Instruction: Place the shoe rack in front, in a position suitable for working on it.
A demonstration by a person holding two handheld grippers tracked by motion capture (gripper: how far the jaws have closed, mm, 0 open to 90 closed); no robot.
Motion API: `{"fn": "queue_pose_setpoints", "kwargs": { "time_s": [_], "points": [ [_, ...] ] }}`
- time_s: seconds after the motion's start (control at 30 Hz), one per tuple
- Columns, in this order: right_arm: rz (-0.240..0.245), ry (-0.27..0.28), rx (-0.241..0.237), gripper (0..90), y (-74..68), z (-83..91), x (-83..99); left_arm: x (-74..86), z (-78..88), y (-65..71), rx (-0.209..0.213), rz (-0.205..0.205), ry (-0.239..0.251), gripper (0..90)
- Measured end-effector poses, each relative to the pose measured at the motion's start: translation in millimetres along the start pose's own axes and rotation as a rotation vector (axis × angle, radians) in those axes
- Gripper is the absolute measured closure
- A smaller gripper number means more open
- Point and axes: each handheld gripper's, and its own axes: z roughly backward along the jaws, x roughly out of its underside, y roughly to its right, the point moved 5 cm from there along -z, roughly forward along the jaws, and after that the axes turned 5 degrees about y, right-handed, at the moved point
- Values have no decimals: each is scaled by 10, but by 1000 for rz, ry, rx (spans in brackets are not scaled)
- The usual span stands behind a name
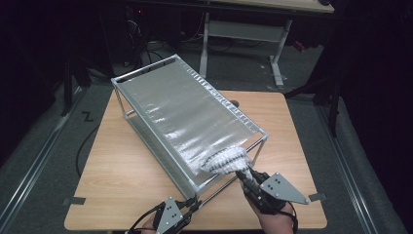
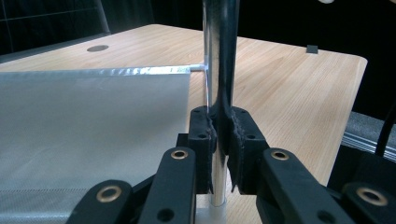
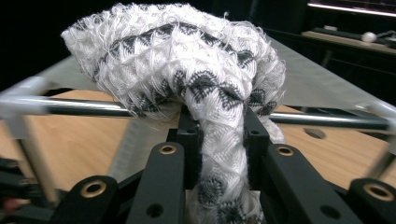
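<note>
Dark floor and black curtains are all around the wooden table (image 1: 122,175), and a second table stands far behind it. On my table a metal rack (image 1: 146,78) stands at an angle, with a grey mesh sheet (image 1: 180,112) stretched over its top and a lower shelf under it. My left gripper (image 1: 195,204) is at the near corner of the rack. Its jaws are closed tight on the upright chrome leg (image 2: 212,70) of that corner, and the leg passes straight up between the pads. My right gripper (image 1: 245,176) is just beside the right end of the rack. Its jaws are pressed on a white knitted cloth with dark zigzag lines (image 3: 187,60). This cloth lies bunched over the top bar (image 3: 74,108) at the near right corner, partly on the mesh.
</note>
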Motion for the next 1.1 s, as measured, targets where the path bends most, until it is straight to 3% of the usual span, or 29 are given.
{"fn": "queue_pose_setpoints", "kwargs": {
  "time_s": [0.37, 0.57, 0.77, 0.93, 1.1],
  "points": [
    [-60, -2, 189, 760, 664, 15, 82, 2, 9, -6, 1, 5, 0, 805],
    [-86, 6, 248, 761, 876, 25, 81, 2, 11, -5, -1, 4, 1, 805],
    [-82, -3, 232, 761, 838, -15, 101, 3, 13, -5, -2, 4, 2, 805],
    [-67, -5, 190, 760, 697, -33, 94, 4, 12, -8, 1, 4, 3, 805],
    [-41, -3, 130, 760, 471, -32, 78, 5, 13, -12, 4, 1, 1, 804]
  ]
}}
